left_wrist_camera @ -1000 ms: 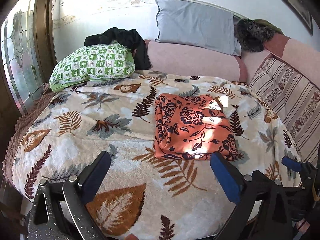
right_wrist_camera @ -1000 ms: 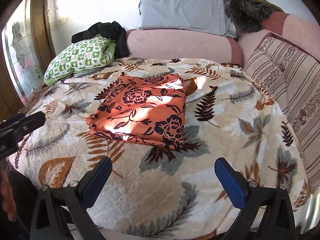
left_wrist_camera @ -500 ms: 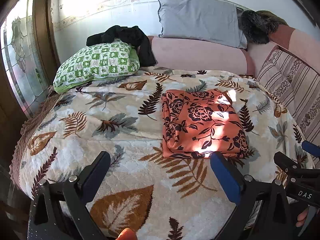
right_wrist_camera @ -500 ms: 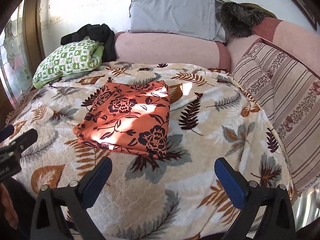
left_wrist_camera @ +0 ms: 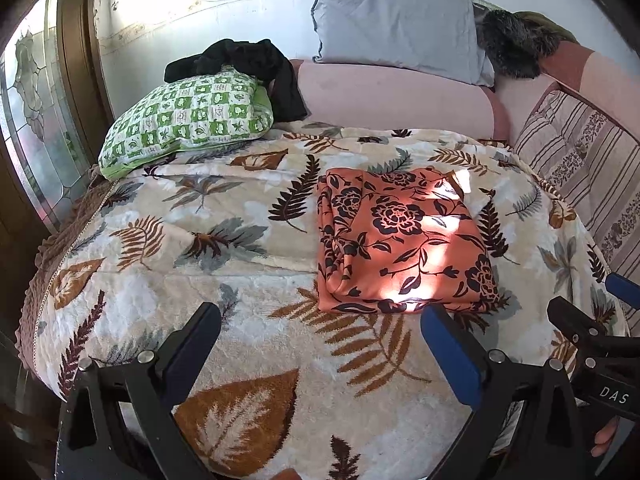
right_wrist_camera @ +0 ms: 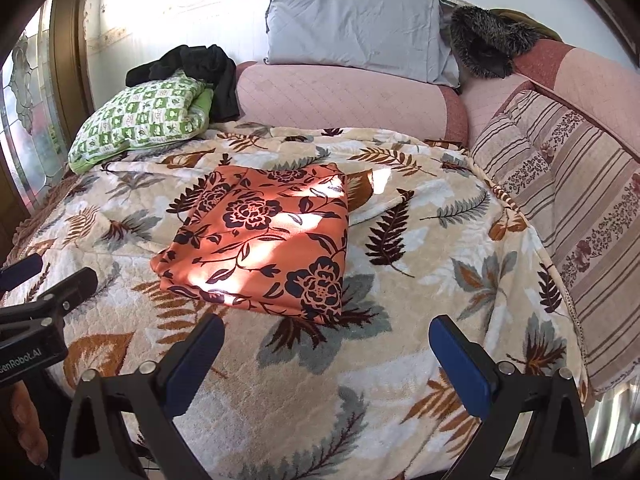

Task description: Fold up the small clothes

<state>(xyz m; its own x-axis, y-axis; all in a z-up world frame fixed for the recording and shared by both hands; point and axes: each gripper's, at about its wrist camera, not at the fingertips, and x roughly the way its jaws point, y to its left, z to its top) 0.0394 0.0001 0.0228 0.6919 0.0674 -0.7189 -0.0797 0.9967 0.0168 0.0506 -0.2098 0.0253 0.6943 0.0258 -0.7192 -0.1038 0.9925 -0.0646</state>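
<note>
Folded orange floral cloth (left_wrist_camera: 404, 240) flat on the leaf-print blanket (left_wrist_camera: 240, 280) of the bed, just ahead of the left claw (left_wrist_camera: 320, 344), nearer its right finger, and ahead and left of the right claw (right_wrist_camera: 326, 356). Both claws spread wide, empty, level above the blanket's near edge, side by side, apart from the cloth.

Bright daylight w/ sun patches across folded orange cloth (left_wrist_camera: 404, 240) and blanket (right_wrist_camera: 420, 248); wall (left_wrist_camera: 208, 4) blown out; heavy fisheye bend, dark vignette at corners; sharp focus.
</note>
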